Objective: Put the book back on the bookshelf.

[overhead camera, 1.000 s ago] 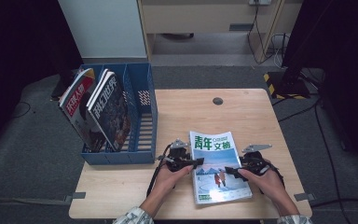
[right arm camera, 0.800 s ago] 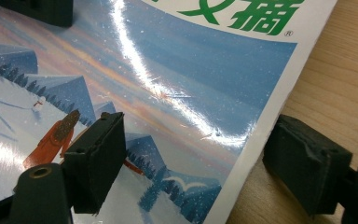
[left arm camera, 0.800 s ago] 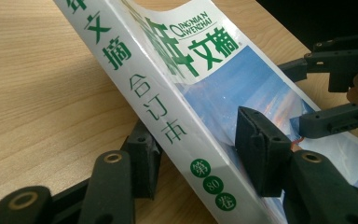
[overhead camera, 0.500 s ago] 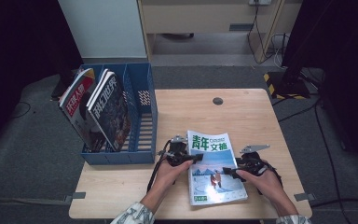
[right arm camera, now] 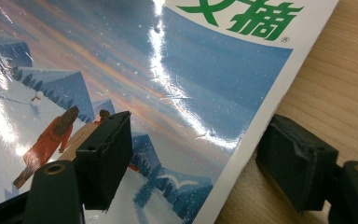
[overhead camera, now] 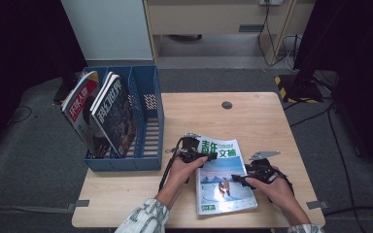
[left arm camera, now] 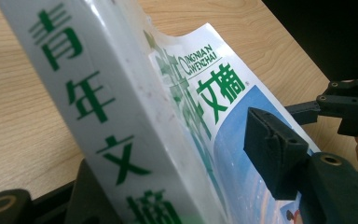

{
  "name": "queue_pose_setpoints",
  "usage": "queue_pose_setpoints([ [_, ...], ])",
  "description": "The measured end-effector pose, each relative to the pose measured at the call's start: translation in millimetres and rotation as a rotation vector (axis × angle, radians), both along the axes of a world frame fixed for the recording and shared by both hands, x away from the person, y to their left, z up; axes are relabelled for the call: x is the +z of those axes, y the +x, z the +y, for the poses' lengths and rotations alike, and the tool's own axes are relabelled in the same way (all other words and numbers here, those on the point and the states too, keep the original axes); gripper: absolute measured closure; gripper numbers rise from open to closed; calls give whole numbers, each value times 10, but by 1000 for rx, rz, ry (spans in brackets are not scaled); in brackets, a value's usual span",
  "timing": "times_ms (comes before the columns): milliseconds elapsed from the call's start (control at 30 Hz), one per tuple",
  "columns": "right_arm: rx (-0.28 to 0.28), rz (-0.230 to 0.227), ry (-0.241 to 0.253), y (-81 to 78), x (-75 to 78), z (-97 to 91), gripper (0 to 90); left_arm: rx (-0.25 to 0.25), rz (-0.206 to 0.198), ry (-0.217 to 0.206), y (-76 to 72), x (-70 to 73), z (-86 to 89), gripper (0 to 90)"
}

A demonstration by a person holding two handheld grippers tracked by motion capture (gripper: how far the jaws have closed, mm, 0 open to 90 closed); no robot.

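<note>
The magazine (overhead camera: 223, 179) lies at the lower centre of the high view, on the near part of the table (overhead camera: 262, 121), its cover up and its left, spine edge raised off the wood. In the left gripper view the white spine with green characters runs from upper left to the bottom centre, standing between the two jaws.

The left gripper (overhead camera: 201, 154) sits at the magazine's upper left corner. Its jaws have just been opening; one is under the spine at the lower left of its view, the other stands off the cover at the right, so they straddle the spine about half open with no pinch visible.

The right gripper (overhead camera: 240, 178) lies at the magazine's right edge. Its jaws have just been closing; in its own view one pad rests over the cover at the lower left and the other is on the wood beside the edge, apart from it.

A blue rack (overhead camera: 148, 121) with two magazines stands at the table's left.
</note>
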State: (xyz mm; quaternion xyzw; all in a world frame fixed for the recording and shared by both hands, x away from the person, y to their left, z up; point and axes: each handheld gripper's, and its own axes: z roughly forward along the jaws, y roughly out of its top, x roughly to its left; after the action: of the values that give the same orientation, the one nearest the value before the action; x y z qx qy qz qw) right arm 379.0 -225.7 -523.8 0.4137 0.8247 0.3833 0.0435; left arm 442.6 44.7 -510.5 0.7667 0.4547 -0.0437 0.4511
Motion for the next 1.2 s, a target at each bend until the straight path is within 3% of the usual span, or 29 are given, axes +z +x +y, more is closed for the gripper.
queue_pose_setpoints([
  [100, 1, -6, 1, -5, -3, 4, 266, 8, 20, -14, 39, -10, 5, 454],
  [233, 15, 8, 17, 19, -9, -25, 278, 36, 55, -48, 77, 8, 51, 602],
  [333, -31, -23, 41, 90, -19, -73, 239, 29, 45, -39, 90, 55, 41, 656],
  [433, -102, -49, 42, 176, -33, -97, 207, 10, 33, -18, 98, 107, 0, 665],
  [500, -104, -47, 37, 195, -59, -89, 210, -5, 28, 0, 108, 145, -25, 670],
  [567, -76, -42, 58, 198, -66, -84, 267, -20, 25, 13, 115, 175, -55, 670],
  [733, -78, -33, 64, 190, -71, -64, 274, -30, 34, 41, 159, 167, -81, 645],
  [900, -84, -38, 70, 188, -77, -55, 282, -32, 42, 30, 215, 144, -121, 619],
  [1200, -73, -43, 73, 181, -74, -38, 301, -90, 58, 52, 271, 156, -184, 539],
])
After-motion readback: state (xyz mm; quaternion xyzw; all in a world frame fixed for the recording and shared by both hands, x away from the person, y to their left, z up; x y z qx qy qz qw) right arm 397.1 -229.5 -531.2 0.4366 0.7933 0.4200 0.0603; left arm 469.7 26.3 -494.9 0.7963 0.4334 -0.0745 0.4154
